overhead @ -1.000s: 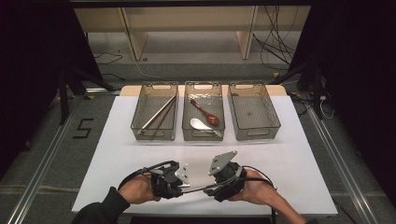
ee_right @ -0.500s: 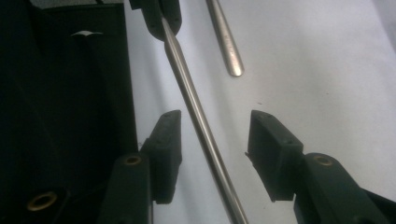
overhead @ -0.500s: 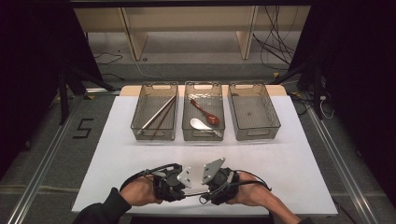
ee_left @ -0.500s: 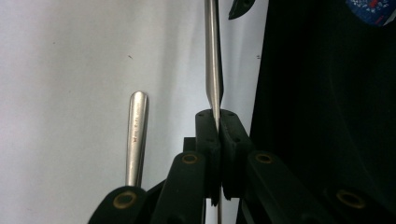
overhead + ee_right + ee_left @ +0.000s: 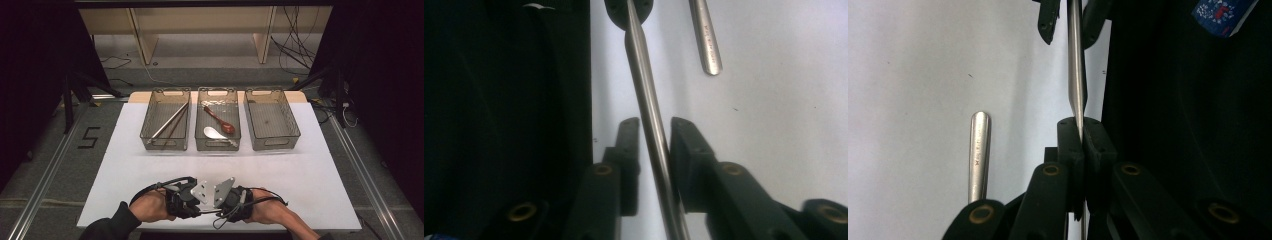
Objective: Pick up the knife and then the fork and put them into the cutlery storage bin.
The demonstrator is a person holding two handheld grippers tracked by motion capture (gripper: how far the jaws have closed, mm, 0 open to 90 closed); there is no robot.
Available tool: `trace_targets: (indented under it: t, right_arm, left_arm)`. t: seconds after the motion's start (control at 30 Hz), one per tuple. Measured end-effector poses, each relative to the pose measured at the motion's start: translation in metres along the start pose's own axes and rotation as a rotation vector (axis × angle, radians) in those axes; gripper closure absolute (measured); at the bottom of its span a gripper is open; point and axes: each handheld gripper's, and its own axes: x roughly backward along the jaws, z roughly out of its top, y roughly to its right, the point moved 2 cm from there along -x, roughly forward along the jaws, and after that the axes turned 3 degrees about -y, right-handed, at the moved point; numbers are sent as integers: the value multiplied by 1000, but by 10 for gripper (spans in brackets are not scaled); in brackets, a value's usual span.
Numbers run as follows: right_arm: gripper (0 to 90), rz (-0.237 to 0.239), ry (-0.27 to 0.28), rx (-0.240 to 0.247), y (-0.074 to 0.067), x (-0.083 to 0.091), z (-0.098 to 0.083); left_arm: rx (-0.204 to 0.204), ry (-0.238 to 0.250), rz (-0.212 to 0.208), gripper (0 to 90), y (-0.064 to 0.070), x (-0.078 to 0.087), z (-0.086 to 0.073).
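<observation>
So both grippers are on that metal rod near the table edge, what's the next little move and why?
Probably finish closing the right gripper before anything else. Its jaws have just been closing around the metal rod, yet a gap shows on either side of it. The left gripper is already clamped on the rod's other end, so a firm second grip should come before a hand-over or lift.

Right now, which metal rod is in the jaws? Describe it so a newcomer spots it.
Start at the near edge of the white table, where both hands meet. The held metal rod spans between the left gripper and right gripper. Its twin, the loose rod, lies flat alongside, ungripped.
</observation>
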Motion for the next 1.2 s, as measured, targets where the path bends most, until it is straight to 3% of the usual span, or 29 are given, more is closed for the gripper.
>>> trace_targets:
  t: [0.43,0.63,0.7,0.77,0.83,0.87,1.0,1.2]
  right_arm:
    - [838,23,-10,102,-5,-2,-2]
    - [842,26,-1,102,-4,1,-3]
    - [843,14,-4,103,-3,1,-3]
    - [843,10,-11,91,-2,1,-5]
    - [843,-2,-11,74,0,2,-6]
    - [843,-4,-6,50,1,3,-6]
    - [843,-27,-12,5,9,6,-11]
    - [843,-68,-5,-74,21,12,-22]
  left_arm:
    - [-19,0,-7,857,0,-2,0]
    - [1,28,-7,834,-2,-1,-1]
    - [1,33,2,786,-3,1,-2]
    - [5,59,36,735,-4,3,-2]
    - [18,72,79,627,-6,6,-2]
    - [41,87,102,551,-6,6,-2]
    - [101,155,147,401,-11,12,-2]
    - [185,259,201,277,-18,26,-8]
